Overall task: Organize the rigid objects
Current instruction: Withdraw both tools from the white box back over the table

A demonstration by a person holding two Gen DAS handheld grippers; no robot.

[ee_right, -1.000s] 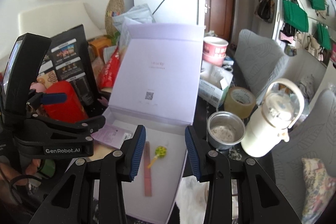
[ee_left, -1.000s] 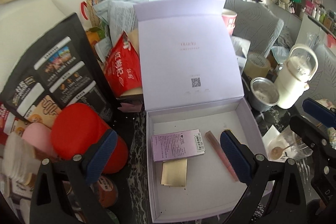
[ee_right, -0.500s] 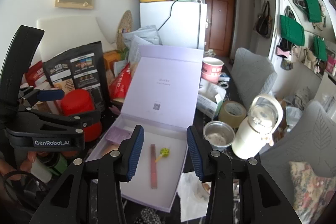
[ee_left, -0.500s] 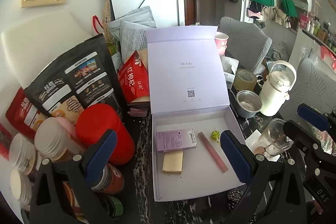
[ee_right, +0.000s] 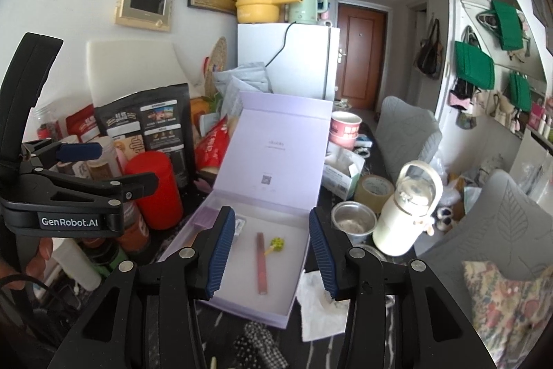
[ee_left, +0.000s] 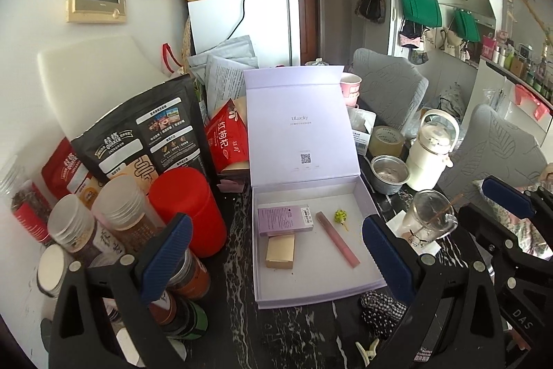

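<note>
An open lilac gift box [ee_left: 371, 280] [ee_right: 290, 310] lies on the dark marble table, lid [ee_left: 299, 123] upright. Inside lie a purple carton [ee_left: 284, 219], a gold box [ee_left: 280, 252], a pink stick [ee_left: 338, 239] [ee_right: 261, 261] and a small yellow-green pick [ee_left: 340, 215] [ee_right: 276, 244]. My left gripper [ee_left: 276, 261] is open and empty, held back above the box's near part. My right gripper [ee_right: 271, 251] is open and empty, above the box's near right side; it also shows in the left wrist view [ee_left: 497, 199].
Left of the box stand a red canister [ee_left: 188, 210], jars [ee_left: 74, 227] and snack bags [ee_left: 145, 140]. Right of it are a steel cup [ee_left: 389, 173], white jug [ee_left: 432, 154], tape roll [ee_left: 386, 139], glass [ee_left: 427, 220] on a tissue. A polka-dot cloth [ee_left: 382, 310] lies in front.
Both grippers have pulled back and up from the box, so more of the table shows. The yellow-green pick now lies in the box next to the pink stick.
</note>
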